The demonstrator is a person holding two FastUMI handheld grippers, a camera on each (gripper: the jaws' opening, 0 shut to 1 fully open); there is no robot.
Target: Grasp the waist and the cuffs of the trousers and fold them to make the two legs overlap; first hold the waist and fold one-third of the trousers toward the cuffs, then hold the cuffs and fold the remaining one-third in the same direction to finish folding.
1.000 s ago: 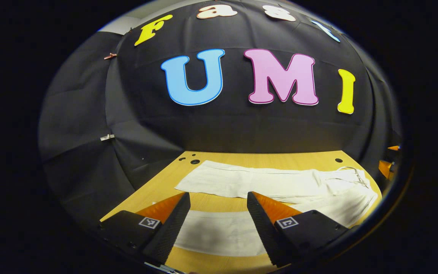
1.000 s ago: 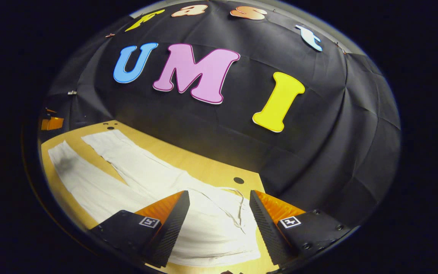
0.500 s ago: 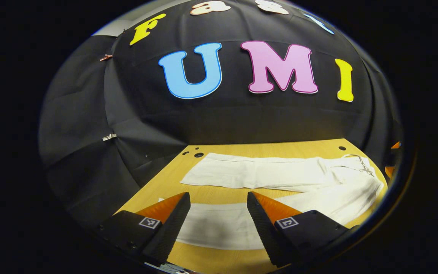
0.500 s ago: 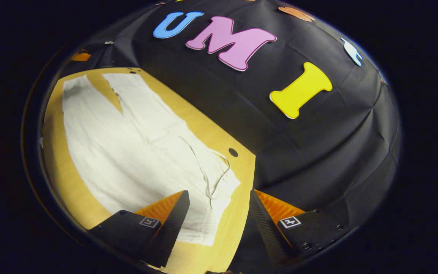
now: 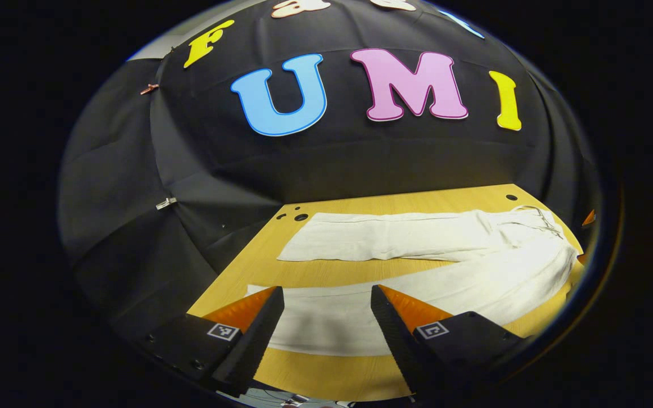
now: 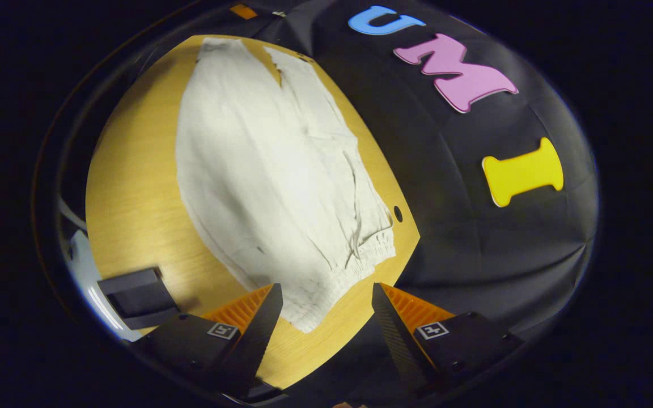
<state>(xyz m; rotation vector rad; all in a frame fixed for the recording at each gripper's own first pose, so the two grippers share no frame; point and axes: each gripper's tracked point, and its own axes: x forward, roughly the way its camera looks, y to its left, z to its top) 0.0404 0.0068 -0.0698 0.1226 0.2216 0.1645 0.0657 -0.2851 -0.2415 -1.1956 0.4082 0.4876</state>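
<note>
White trousers [image 5: 417,266] are spread flat on a wooden table [image 5: 360,377], both legs laid out and split apart in a narrow V, not yet overlapped.

In the left gripper view the garment is seen side-on: the far leg runs along the back of the table, the near leg crosses just ahead of the left gripper [image 5: 326,306], and the cuffs lie toward the left. The waist [image 5: 536,221] with its drawstring is found at the far right, near the table's rim. The jaws are held wide, nothing between them, and the near leg's cuff end is framed in the gap — whether the fingers touch cloth cannot be told.

The right gripper view supplies what that view lacks: the elastic waist [image 6: 349,272] seen close, its lower corner lying between the fingers of the right gripper [image 6: 326,303], which are likewise spread wide and grip nothing. A dark block [image 6: 139,297] is seen on the table's near-left corner, apart from the trousers.

Bare wood is left along the near edge in front of the near leg, and a broad strip beside the trousers in the right gripper view. A round hole [image 6: 398,213] sits by the waist — close to the table's edge, where the black cloth wall [image 6: 474,238] begins.
</note>
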